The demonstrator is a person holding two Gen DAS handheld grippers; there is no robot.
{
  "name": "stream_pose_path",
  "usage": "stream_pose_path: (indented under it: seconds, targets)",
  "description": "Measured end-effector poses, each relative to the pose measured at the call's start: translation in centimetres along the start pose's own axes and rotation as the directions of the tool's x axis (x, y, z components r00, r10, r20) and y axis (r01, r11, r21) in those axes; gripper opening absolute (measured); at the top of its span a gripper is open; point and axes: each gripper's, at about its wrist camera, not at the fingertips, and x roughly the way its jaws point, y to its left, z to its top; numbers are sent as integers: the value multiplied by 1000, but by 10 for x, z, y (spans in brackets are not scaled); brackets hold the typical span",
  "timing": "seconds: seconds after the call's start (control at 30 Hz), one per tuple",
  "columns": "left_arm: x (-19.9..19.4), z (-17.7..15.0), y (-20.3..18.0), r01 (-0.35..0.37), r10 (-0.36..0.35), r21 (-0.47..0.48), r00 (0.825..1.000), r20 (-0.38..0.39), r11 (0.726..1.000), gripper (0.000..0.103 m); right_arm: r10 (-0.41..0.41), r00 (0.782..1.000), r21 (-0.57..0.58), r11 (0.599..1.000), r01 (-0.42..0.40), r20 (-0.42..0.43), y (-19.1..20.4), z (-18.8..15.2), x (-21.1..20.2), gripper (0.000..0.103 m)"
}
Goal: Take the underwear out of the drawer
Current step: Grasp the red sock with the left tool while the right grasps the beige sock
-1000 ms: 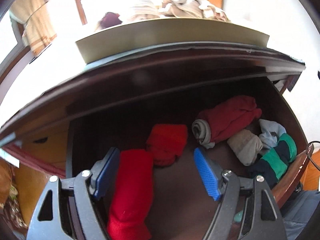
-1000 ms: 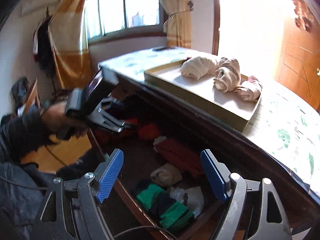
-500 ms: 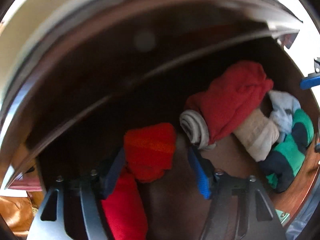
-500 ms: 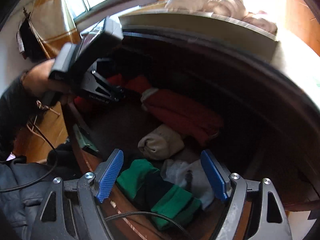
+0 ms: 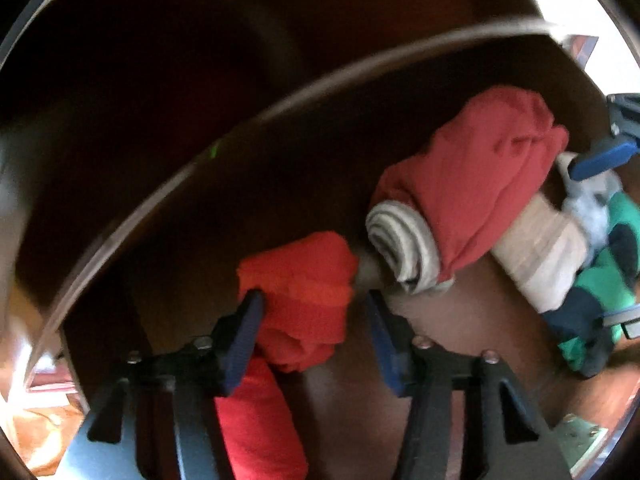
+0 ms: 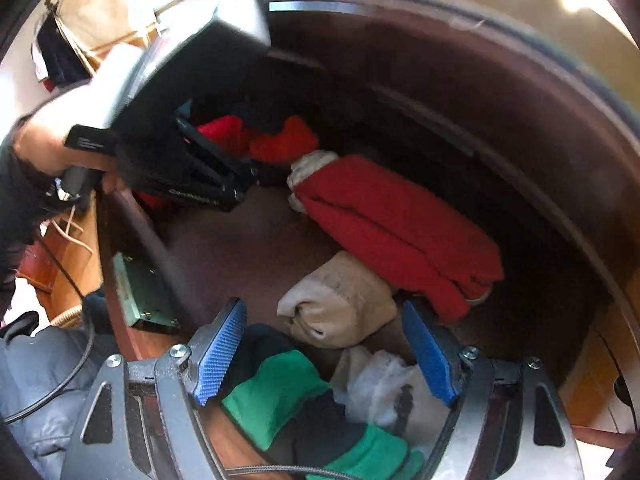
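While the left gripper [image 5: 310, 320] reaches into the drawer [image 5: 248, 184], its jaws have just been narrowing around the orange-red underwear roll [image 5: 304, 300], contact unclear through blur. Right gripper [image 6: 328, 344] jaws wide over the beige roll [image 6: 340, 304].

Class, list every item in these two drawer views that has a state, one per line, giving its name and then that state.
drawer: open
left gripper: jaws just been closing around the orange bundle, right pad not yet touching
right gripper: open, above the beige roll
orange bundle: folded, between the left pads
dark red roll: rolled, lying flat
beige roll: rolled
green and navy garment: crumpled
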Motion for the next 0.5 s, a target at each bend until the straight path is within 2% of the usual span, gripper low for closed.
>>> stream_pose_path:
  seconds: [0.07, 0.13, 0.2, 0.27, 0.33, 0.5]
  targets:
    - [1, 1, -4, -28, 28, 12, 1000, -3, 1000, 37, 2, 999, 6, 1000, -2, -45, -1, 3, 9, 79]
    - [-3, -5, -3, -35, 35, 11, 999, 5, 999, 32, 2, 999, 14, 1000, -2, -47, -3, 6, 11, 79]
    - [-6, -4, -4, -21, 21, 7, 1000, 14, 1000, 26, -10, 997, 16, 1000, 11, -72, -6, 8, 16, 78]
    - [-8, -7, 0, 6, -6, -2, 1000, 23, 1000, 17, 11, 994, 22, 1000, -9, -108, -9, 10, 25, 74]
    - [-13, -10, 6, 25, -25, -11, 999, 37, 1000, 16, 31, 991, 24, 999, -28, -132, -11, 9, 30, 69]
    - [-30, -16, 5, 63, -62, -13, 995, 76, 998, 15, 62, 985, 45, 997, -56, -158, -16, 14, 41, 66]
